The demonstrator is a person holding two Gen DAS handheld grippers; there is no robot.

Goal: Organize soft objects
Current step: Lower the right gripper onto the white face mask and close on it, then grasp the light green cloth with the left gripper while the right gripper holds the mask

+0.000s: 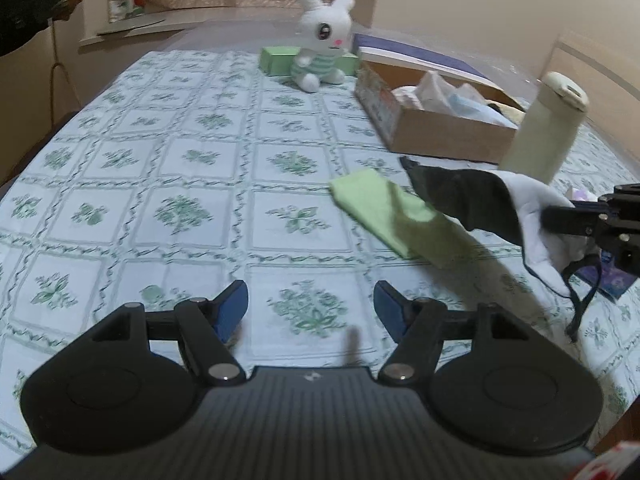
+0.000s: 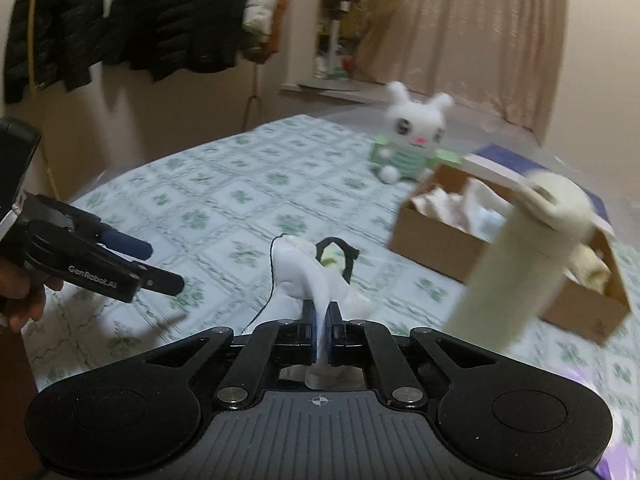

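My right gripper (image 2: 320, 330) is shut on a black and white cloth mask (image 2: 304, 272) and holds it above the bed. In the left wrist view the mask (image 1: 492, 204) hangs from the right gripper (image 1: 560, 218) over a folded green cloth (image 1: 384, 210) lying on the bedspread. My left gripper (image 1: 310, 308) is open and empty above the patterned bedspread (image 1: 180, 184); it also shows in the right wrist view (image 2: 160, 264) to the left of the mask. A white plush rabbit (image 1: 324, 40) sits at the far end of the bed.
An open cardboard box (image 1: 436, 120) holding soft items stands on the right side of the bed, also in the right wrist view (image 2: 500, 240). A cream cylinder bottle (image 1: 548, 128) stands beside it. Green boxes (image 1: 280, 60) flank the rabbit. Dark jackets (image 2: 120, 20) hang on the wall.
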